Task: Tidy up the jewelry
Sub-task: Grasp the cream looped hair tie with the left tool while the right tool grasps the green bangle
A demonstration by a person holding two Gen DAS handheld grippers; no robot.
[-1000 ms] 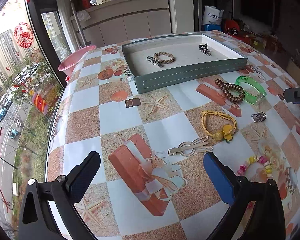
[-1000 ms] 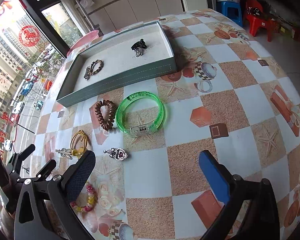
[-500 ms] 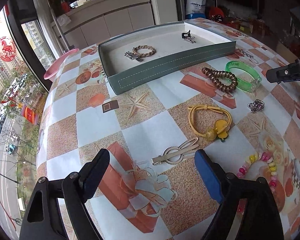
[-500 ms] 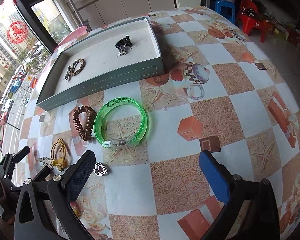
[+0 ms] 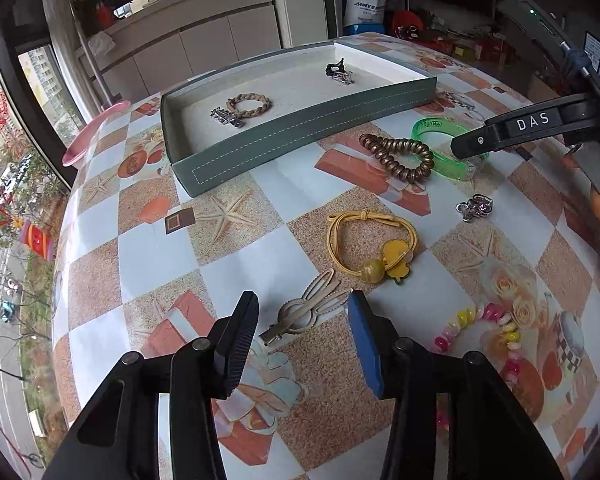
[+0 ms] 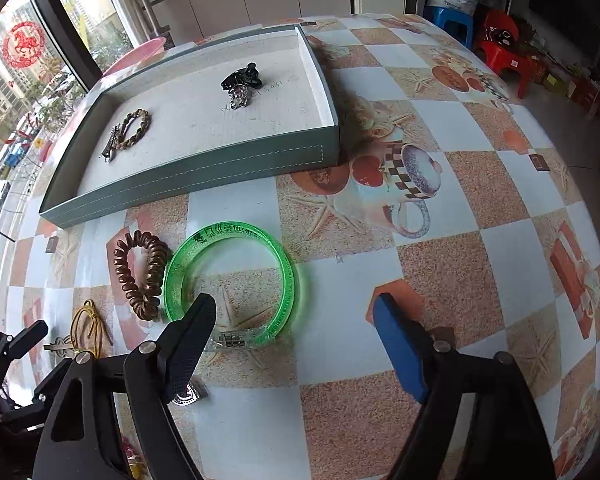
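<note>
On a checked, gift-print tablecloth (image 5: pixel 148 248), the left gripper (image 5: pixel 302 320) stands with its jaws parted on either side of a beige rabbit-shaped hair clip (image 5: pixel 306 312), the black finger to the clip's left and the blue finger to its right; whether either touches the clip cannot be told. The clip lies flat, its long ears pointing away from the gripper and its metal spring end nearest the camera. Just beyond it lies a yellow elastic hair tie (image 5: pixel 370 246) with a bead and flower charm, and farther on a brown spiral hair tie (image 5: pixel 398 154). The right gripper (image 6: pixel 294 312), also spread wide and holding nothing, hovers over a translucent green bangle (image 6: pixel 236 280), its black finger in front of the bangle's near-left rim (the clear clasp shows beside it). The grey-green tray (image 5: pixel 300 136) beyond holds a braided bracelet (image 5: pixel 248 104), a silver clip (image 5: pixel 226 117) and a black claw clip (image 5: pixel 339 72).
</note>
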